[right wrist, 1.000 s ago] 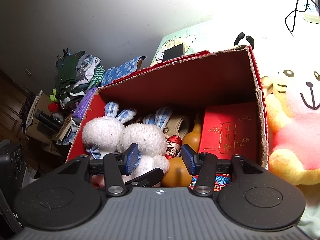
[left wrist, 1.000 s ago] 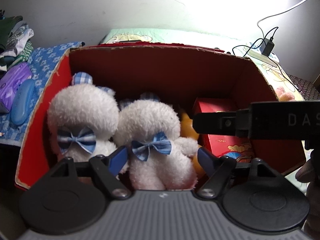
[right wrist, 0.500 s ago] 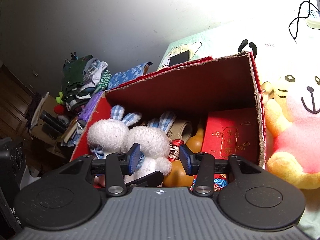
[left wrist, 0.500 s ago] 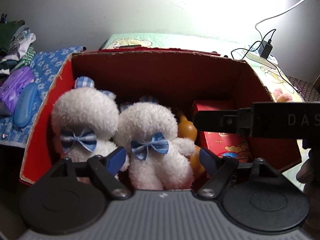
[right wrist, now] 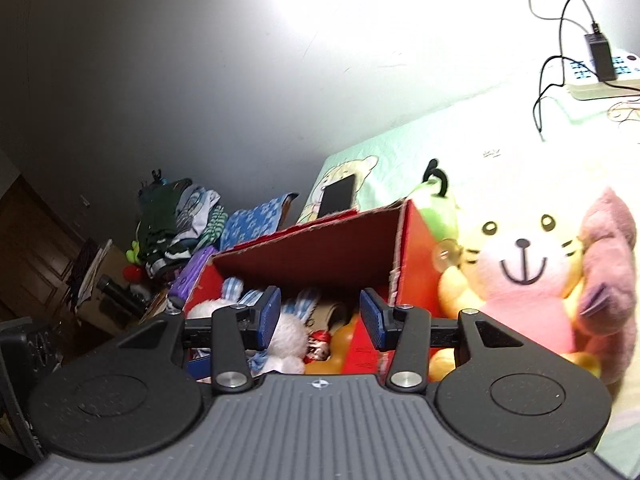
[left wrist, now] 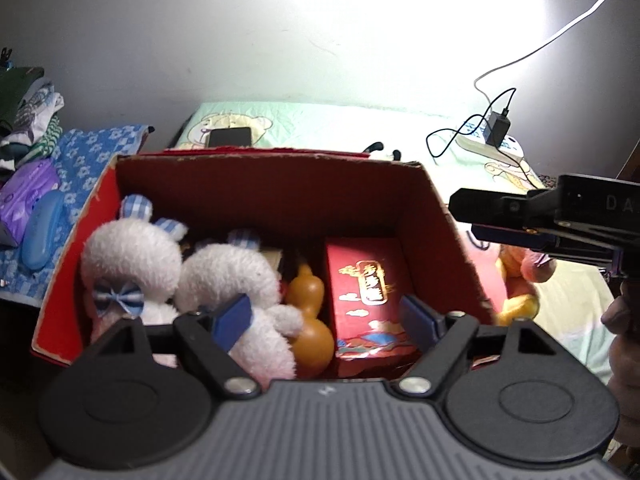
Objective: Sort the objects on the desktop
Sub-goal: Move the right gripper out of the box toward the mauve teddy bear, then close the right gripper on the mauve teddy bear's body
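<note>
A red cardboard box (left wrist: 276,196) (right wrist: 316,252) holds two white plush rabbits (left wrist: 132,256) with blue checked bows, an orange gourd (left wrist: 310,320) and a red gift box (left wrist: 366,292). My left gripper (left wrist: 326,316) is open and empty above the box's near edge. My right gripper (right wrist: 319,316) is open and empty, raised beside the box's right wall; it shows in the left wrist view (left wrist: 480,216). A pink and yellow plush cat (right wrist: 528,280) sits right of the box, with a green plush (right wrist: 436,212) behind it.
A black phone (left wrist: 229,137) lies on the green cartoon sheet (left wrist: 340,128) behind the box. A power strip with a charger (left wrist: 496,140) is at the back right. Folded clothes (left wrist: 28,120), a purple pack (left wrist: 24,190) and a blue case (left wrist: 42,228) lie at left.
Both grippers rose and drew back from the box. The right gripper swung right, out over the box's right wall toward the plush cat. Both stayed open.
</note>
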`<state>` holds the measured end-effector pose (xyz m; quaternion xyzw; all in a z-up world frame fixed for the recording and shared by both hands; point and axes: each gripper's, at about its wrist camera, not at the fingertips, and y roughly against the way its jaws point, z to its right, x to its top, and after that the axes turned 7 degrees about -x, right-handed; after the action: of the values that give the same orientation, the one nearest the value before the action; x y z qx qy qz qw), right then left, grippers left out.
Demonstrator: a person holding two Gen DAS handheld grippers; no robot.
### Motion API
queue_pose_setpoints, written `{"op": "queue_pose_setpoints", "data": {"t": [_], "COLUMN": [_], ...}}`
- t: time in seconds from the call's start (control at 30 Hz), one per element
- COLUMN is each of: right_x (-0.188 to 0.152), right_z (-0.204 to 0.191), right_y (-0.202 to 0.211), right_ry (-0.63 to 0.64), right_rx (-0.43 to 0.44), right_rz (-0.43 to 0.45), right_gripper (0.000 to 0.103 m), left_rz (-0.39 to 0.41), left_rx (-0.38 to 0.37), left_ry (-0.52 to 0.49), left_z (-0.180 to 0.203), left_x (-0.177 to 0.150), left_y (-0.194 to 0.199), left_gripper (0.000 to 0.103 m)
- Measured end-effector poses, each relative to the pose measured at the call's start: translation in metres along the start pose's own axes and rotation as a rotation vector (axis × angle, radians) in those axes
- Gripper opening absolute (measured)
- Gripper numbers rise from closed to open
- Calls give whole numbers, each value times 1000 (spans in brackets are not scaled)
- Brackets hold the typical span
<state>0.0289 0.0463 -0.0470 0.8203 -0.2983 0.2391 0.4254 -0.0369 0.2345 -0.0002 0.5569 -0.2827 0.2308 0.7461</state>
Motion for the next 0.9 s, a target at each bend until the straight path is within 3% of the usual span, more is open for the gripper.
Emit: {"op": "queue_pose_setpoints", "data": {"t": [0.17, 0.43, 0.73, 0.9], "right_x": [11, 23, 26, 36], "right_z": [42, 112, 153, 167], "right_y": [27, 51, 55, 50], "right_ry": [-16, -75, -63, -75], "right_rx": [-127, -265, -264, -218], "right_rz": [76, 61, 4, -37], "right_gripper": [48, 48, 49, 49], "left_rz": [42, 35, -17, -26], "left_rx": [-91, -226, -266, -237], "left_ry": [-67, -156, -128, -150], "left_z": [44, 126, 176, 193], "left_x": [8, 9, 7, 3], "left_y": [5, -19, -73, -98], "left_gripper": [82, 82, 90, 90]}}
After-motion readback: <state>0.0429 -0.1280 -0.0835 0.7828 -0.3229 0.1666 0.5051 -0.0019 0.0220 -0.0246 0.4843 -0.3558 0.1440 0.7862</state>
